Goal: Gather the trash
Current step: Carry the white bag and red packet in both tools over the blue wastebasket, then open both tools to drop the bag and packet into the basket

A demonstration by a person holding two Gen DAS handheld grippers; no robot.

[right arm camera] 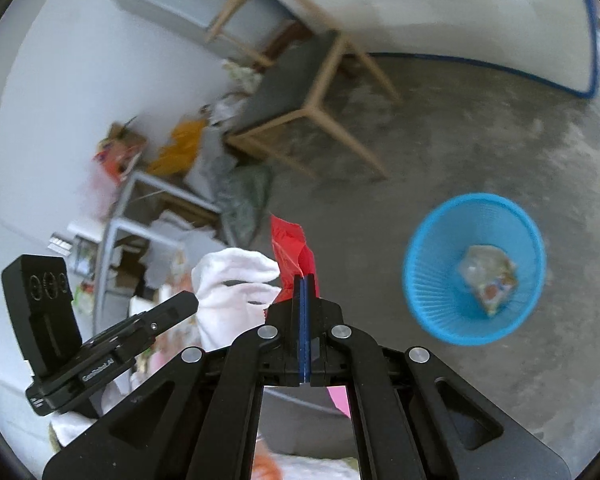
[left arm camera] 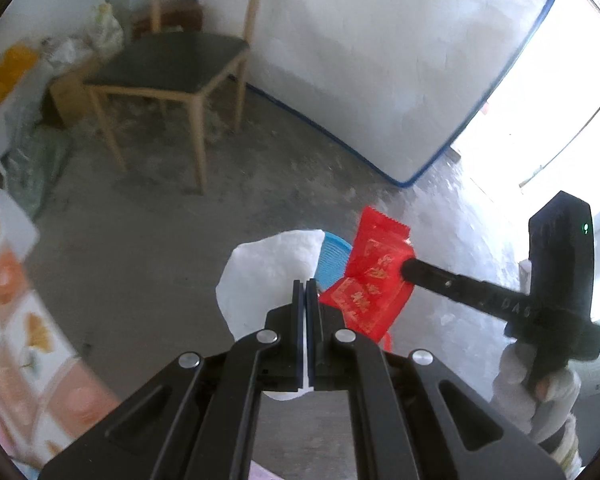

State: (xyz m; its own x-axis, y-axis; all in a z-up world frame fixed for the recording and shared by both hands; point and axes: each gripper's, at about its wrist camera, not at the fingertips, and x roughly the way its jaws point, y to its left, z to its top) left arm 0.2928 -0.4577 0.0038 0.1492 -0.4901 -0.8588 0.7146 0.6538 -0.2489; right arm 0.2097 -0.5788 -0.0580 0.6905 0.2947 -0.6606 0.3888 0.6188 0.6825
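Inside blue basket [right arm camera: 432,280], crumpled wrapper [right arm camera: 488,280]

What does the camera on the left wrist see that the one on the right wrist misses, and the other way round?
Only the left wrist view shows the floral-patterned cloth at its left edge and the bright doorway.

Only the right wrist view shows the inside of the blue plastic basket, with a crumpled clear wrapper in it, and a grey metal shelf frame.

Both show the wooden chair with a dark seat, the grey concrete floor, the white crumpled tissue in the left gripper, and the red foil snack wrapper in the right gripper.
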